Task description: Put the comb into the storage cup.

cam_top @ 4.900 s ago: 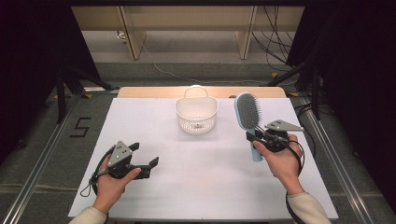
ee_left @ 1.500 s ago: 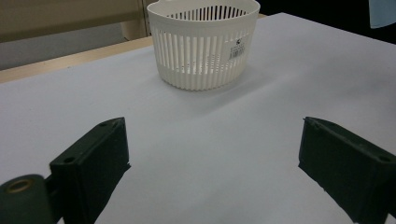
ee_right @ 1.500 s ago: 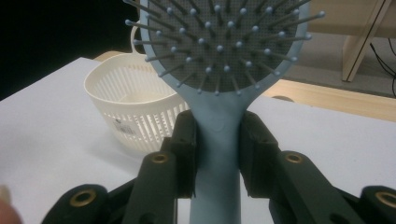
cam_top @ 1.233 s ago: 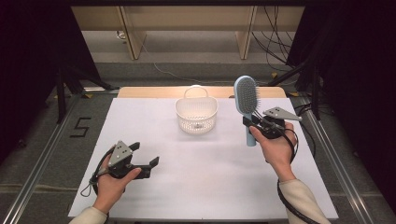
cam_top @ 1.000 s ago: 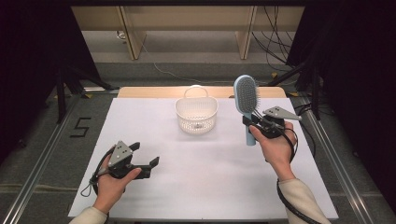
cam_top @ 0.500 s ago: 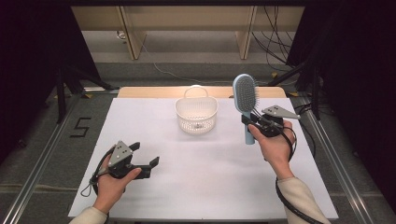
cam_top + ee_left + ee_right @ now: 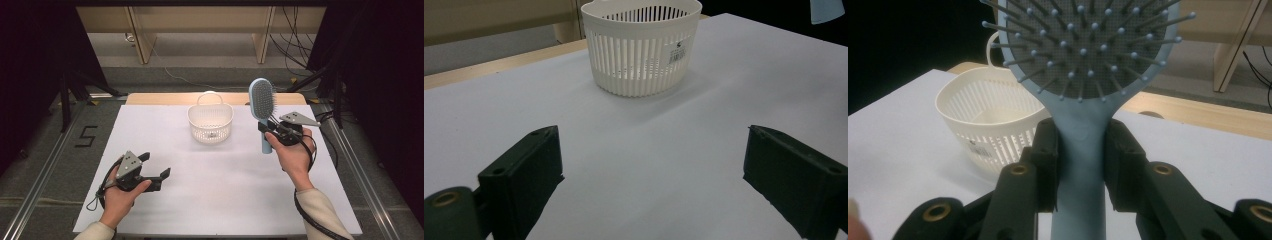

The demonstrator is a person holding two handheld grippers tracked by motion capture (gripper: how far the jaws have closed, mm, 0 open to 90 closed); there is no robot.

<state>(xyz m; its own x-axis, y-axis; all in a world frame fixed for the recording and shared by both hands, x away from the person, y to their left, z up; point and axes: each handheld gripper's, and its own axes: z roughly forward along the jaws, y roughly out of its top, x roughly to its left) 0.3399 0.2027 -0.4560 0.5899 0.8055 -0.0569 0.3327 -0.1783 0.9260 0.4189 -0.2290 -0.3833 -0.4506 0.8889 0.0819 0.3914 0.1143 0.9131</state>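
2 black jaws clamp the hairbrush (image 7: 1082, 150) — smooth blue plastic handle.

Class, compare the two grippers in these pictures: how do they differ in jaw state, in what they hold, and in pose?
The right gripper has its jaws clamped on the neck of the blue hairbrush; the left gripper has its jaws wide apart with nothing between them. The right gripper is raised, holding the brush head-up beside the white basket; the left gripper sits low over the white table, pointing toward the basket. Both are black, two-jawed and hand-held.
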